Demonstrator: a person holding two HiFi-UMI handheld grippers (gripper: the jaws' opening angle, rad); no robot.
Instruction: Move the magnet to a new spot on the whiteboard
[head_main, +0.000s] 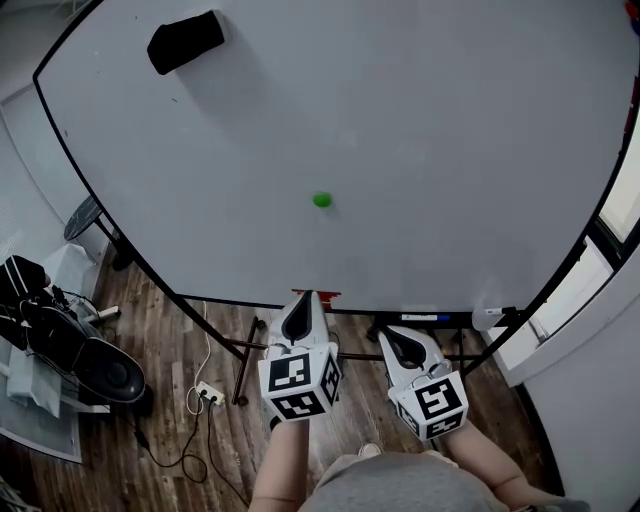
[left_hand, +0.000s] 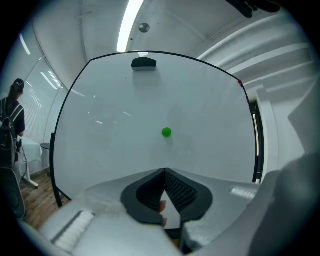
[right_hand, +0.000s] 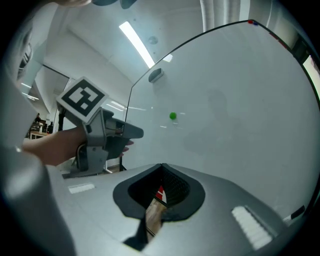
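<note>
A small green magnet (head_main: 321, 199) sticks near the middle of the big whiteboard (head_main: 450, 150). Both grippers hang in front of the board's lower edge, apart from it and below the magnet. My left gripper (head_main: 300, 308) is shut with nothing in it. My right gripper (head_main: 402, 343), just right of it and a little lower, is also shut and empty. In the left gripper view the magnet (left_hand: 166, 132) sits above the closed tips (left_hand: 164, 172). The right gripper view shows the magnet (right_hand: 172, 116) far ahead, its own gripper (right_hand: 162, 167) and the left gripper (right_hand: 134, 133) at the left.
A black eraser (head_main: 186, 40) clings to the board's top left. The tray under the board holds a red item (head_main: 322, 294) and a blue marker (head_main: 425, 318). A power strip (head_main: 209, 393) and black bags (head_main: 70, 350) lie on the wooden floor. A person (left_hand: 11, 115) stands far left.
</note>
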